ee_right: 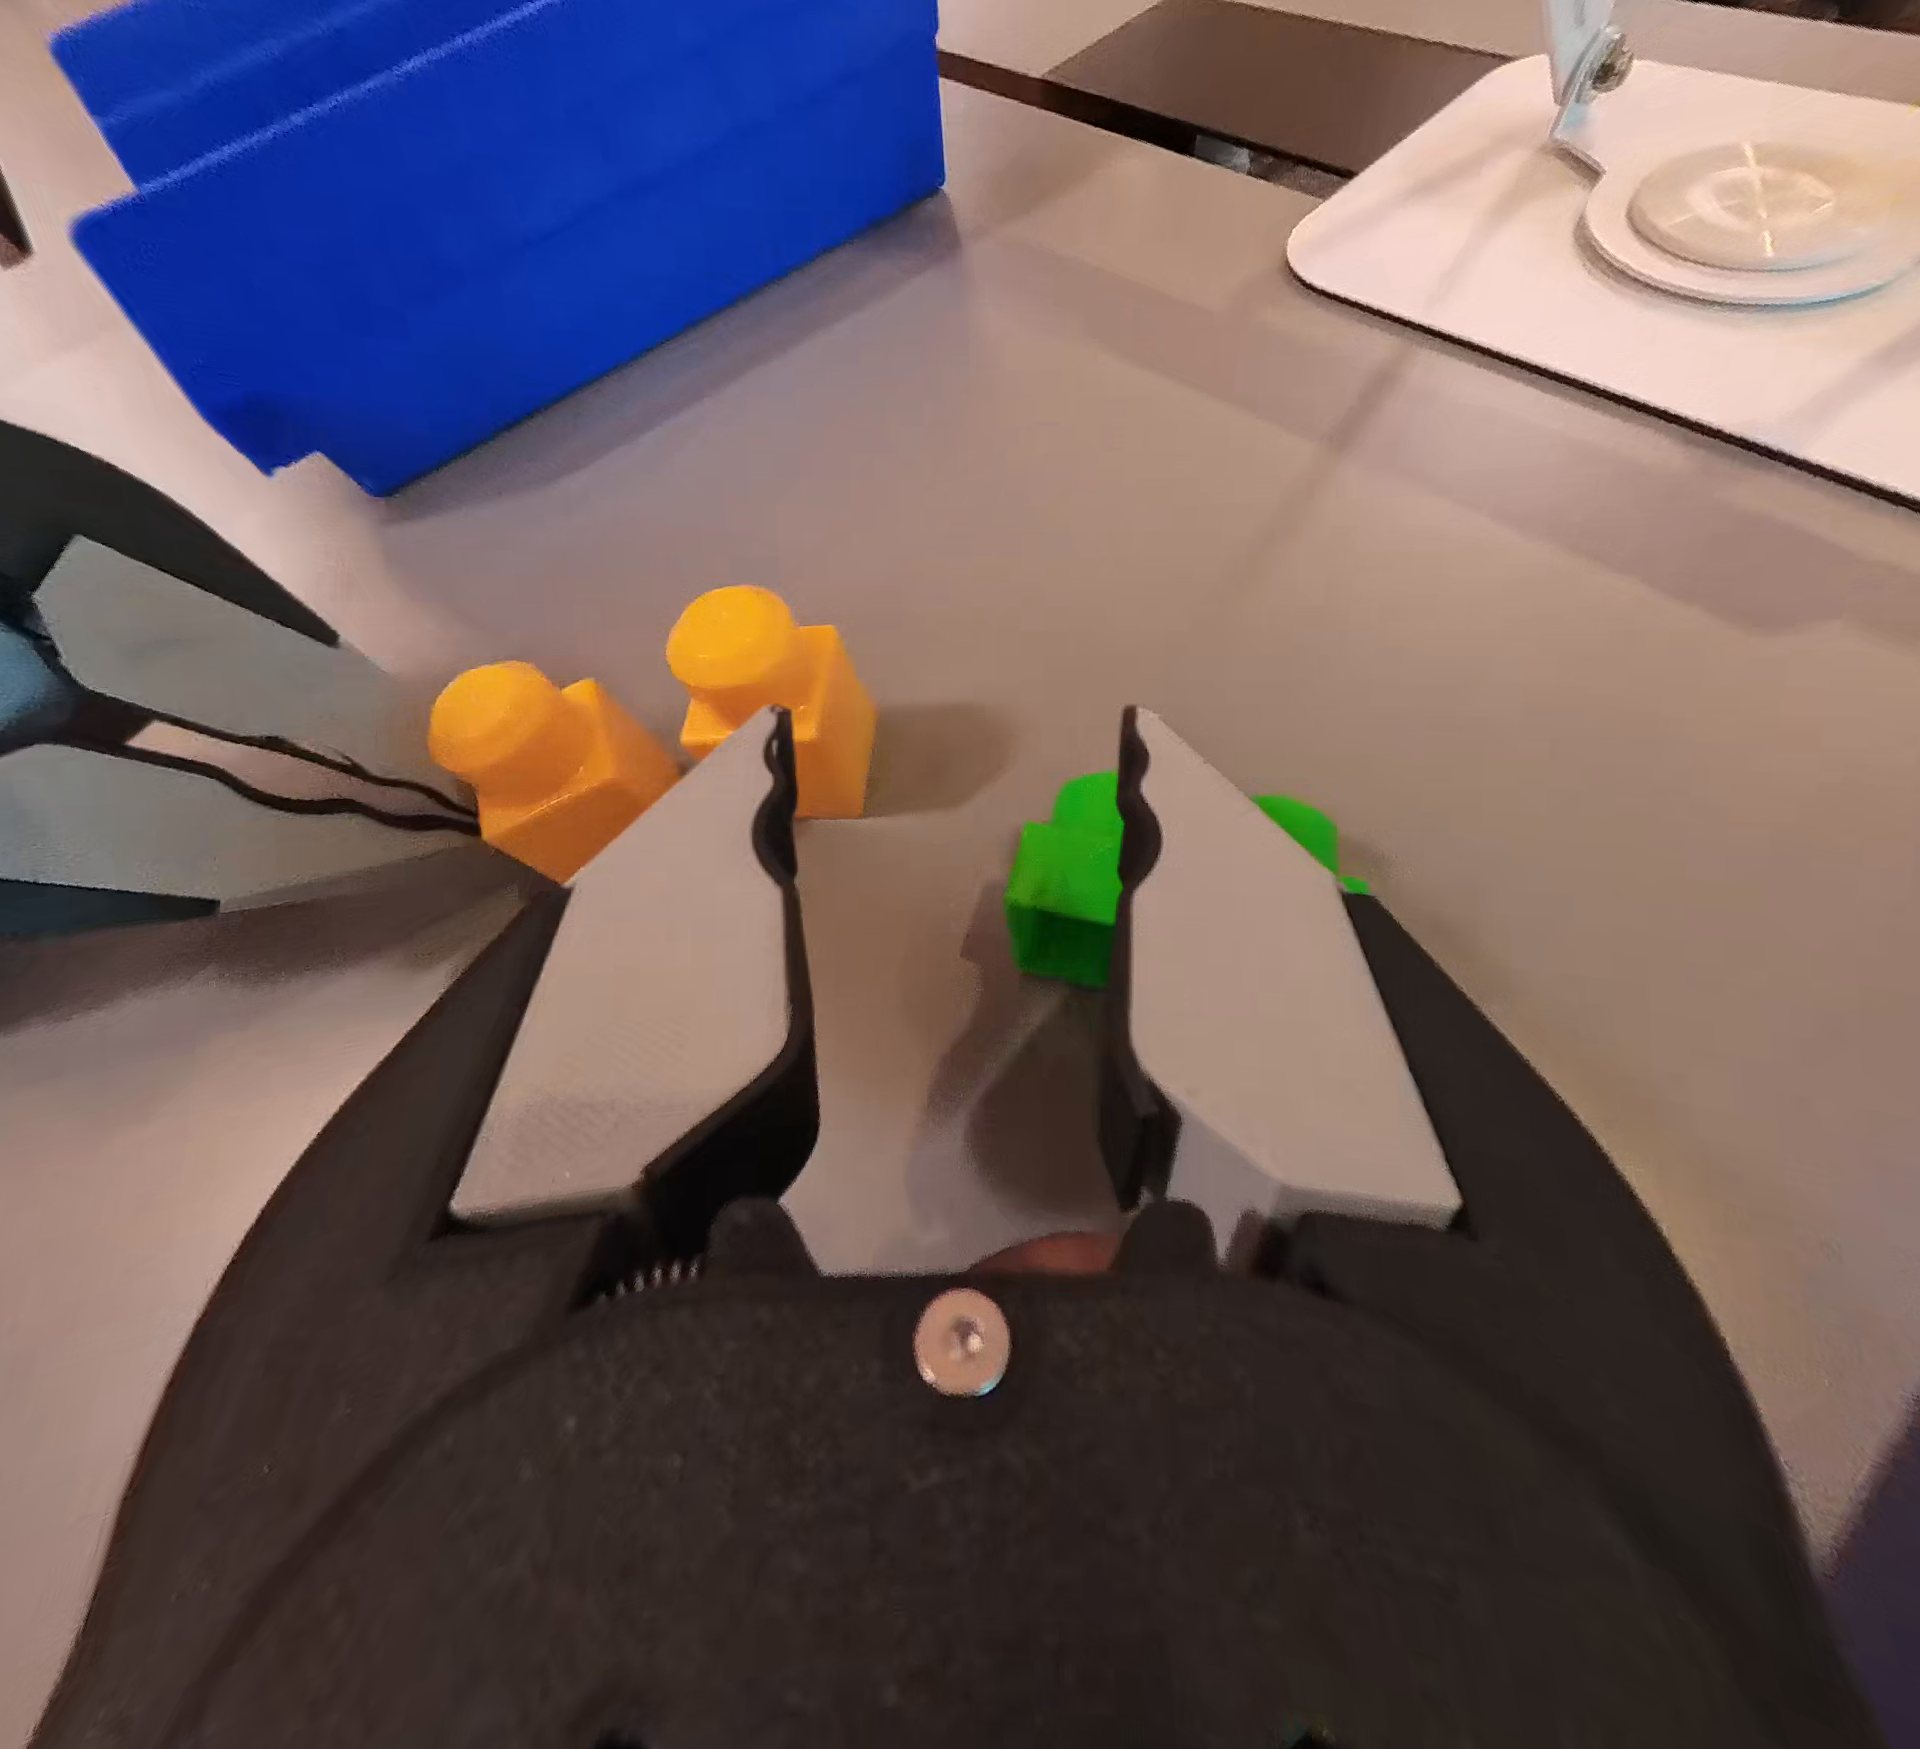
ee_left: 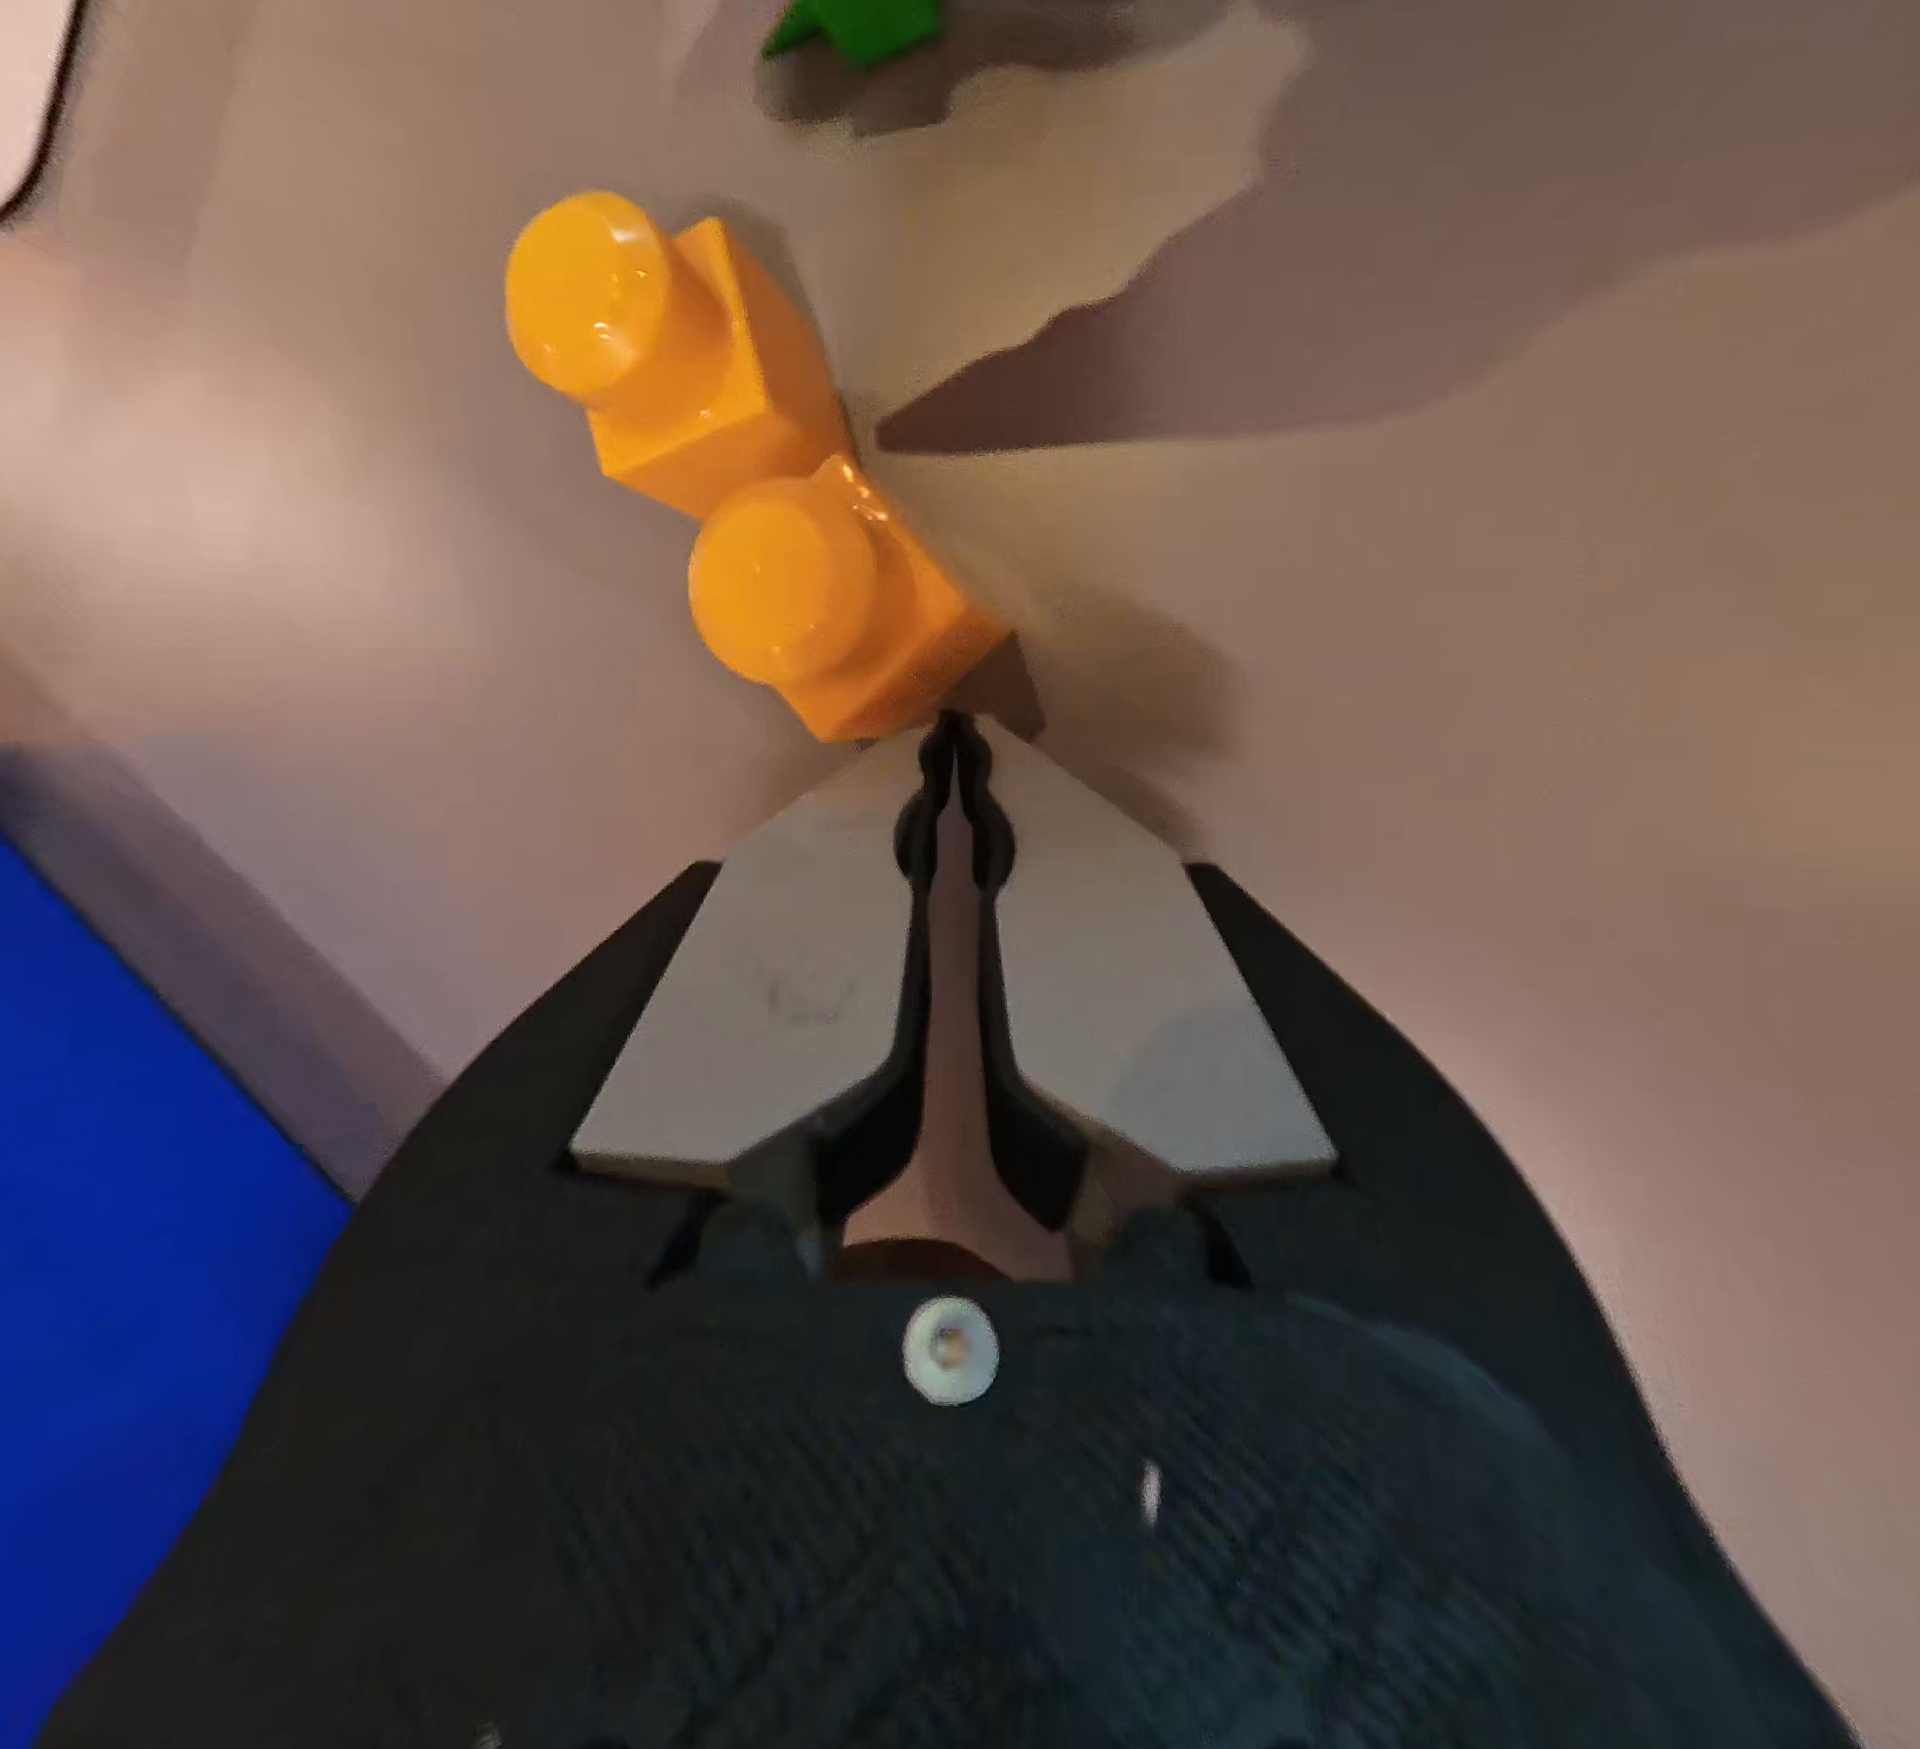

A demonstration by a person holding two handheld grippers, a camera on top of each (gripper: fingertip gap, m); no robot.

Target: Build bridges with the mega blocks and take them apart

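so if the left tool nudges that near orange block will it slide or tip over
Probably slides: the near orange block looks like glossy hard plastic on a smooth table. A push low by the shut left tool should scoot it; its tall stud could tip it if pushed high.

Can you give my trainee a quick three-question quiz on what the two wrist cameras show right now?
1. True or false: the left claw is shut, its tip against the nearer orange block.
2. Multiple choice: what lies partly behind a finger of the open right claw? A) a green block B) a red ball C) a spoon
3. Fill in: beyond the two orange blocks, on the table, stands a ____ bin.

Key:
1. True; nothing is held between its fingers.
2. A, the green block.
3. Blue, the blue bin; the farther orange block stands nearest it.
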